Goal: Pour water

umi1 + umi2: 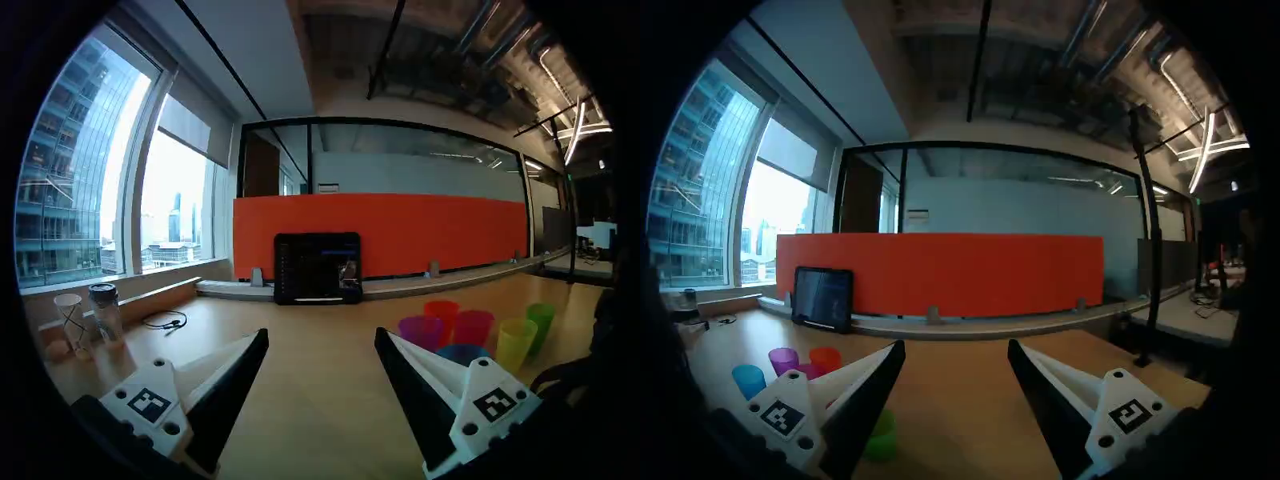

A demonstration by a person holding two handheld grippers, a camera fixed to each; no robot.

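Office bench (320, 416): cups (472, 326) stood fwd-right of left claw (320, 332), fwd-left of right claw (954, 344); both wide, empty. A lidded jar (105, 312), maybe water, sat near window-side edge.

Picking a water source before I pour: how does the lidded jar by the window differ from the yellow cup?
The jar is clear with a dark lid on; the yellow cup is tinted and open-topped. The jar stands at far left near the window; the yellow cup sits among coloured cups at right. Both stand upright on the wooden table.
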